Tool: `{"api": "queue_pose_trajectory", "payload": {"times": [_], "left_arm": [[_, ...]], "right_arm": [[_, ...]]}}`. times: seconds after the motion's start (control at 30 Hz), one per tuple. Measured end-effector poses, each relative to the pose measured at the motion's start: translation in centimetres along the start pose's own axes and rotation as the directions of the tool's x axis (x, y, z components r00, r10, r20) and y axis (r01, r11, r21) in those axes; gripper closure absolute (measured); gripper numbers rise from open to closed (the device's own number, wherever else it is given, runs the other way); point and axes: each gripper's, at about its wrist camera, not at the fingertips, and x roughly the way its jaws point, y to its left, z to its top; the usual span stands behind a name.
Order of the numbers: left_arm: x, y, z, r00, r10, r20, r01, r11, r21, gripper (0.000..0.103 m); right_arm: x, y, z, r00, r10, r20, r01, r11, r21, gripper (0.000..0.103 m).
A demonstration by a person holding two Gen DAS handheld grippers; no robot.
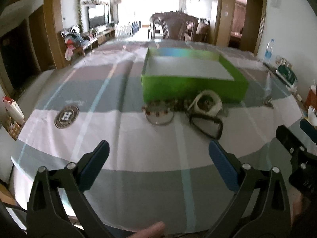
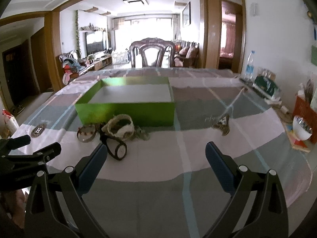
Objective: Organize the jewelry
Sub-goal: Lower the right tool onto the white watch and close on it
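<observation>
An open green box [image 1: 194,87] [image 2: 126,113] with a pale floor stands on the checked tablecloth. A small pile of jewelry lies against its near wall: a beaded bracelet [image 1: 150,109] [image 2: 79,133], a white fuzzy band [image 1: 217,103] [image 2: 126,128] and a black watch [image 1: 220,127] [image 2: 120,150] nearest me. My left gripper [image 1: 158,148] hovers open short of the pile, nothing between its blue pads. My right gripper [image 2: 156,150] is also open and empty, with its left finger close to the watch. Each gripper shows at the edge of the other's view.
A triangular metal piece [image 2: 222,124] lies apart on the cloth to the right. Along the right edge stand a water bottle [image 2: 250,65], a green pack [image 2: 265,85], a red basket [image 2: 303,107] and a white bowl [image 2: 302,129]. A dark wooden chair [image 2: 152,53] faces the far side.
</observation>
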Motion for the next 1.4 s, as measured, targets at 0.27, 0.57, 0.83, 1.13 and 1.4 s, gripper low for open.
{"api": "queue_pose_trajectory", "payload": {"times": [0.27, 0.57, 0.83, 1.13, 1.4], "left_arm": [[3.8, 2.6, -0.2, 0.993, 0.022, -0.115, -0.031, 0.996, -0.080, 0.050], [4.0, 3.4, -0.1, 0.992, 0.024, -0.123, -0.034, 0.996, -0.083, 0.049], [5.0, 1.3, 0.8, 0.993, -0.011, -0.121, 0.007, 1.000, -0.030, 0.048], [6.9, -3.8, 1.6, 0.987, -0.079, -0.140, 0.089, 0.994, 0.062, 0.038], [7.7, -8.6, 1.6, 0.982, -0.133, -0.131, 0.154, 0.975, 0.161, 0.033]], "right_arm": [[7.2, 0.5, 1.1, 0.977, 0.085, -0.197, -0.080, 0.996, 0.033, 0.060], [13.2, 5.1, 5.0, 0.950, 0.102, -0.296, -0.121, 0.992, -0.045, 0.060], [13.1, 3.2, 3.7, 0.940, 0.064, -0.335, -0.090, 0.994, -0.061, 0.100], [10.8, -3.9, 1.0, 0.942, -0.018, -0.335, 0.033, 0.999, 0.038, 0.099], [10.5, -6.0, -1.0, 0.931, -0.018, -0.366, 0.059, 0.993, 0.103, 0.097]]}}
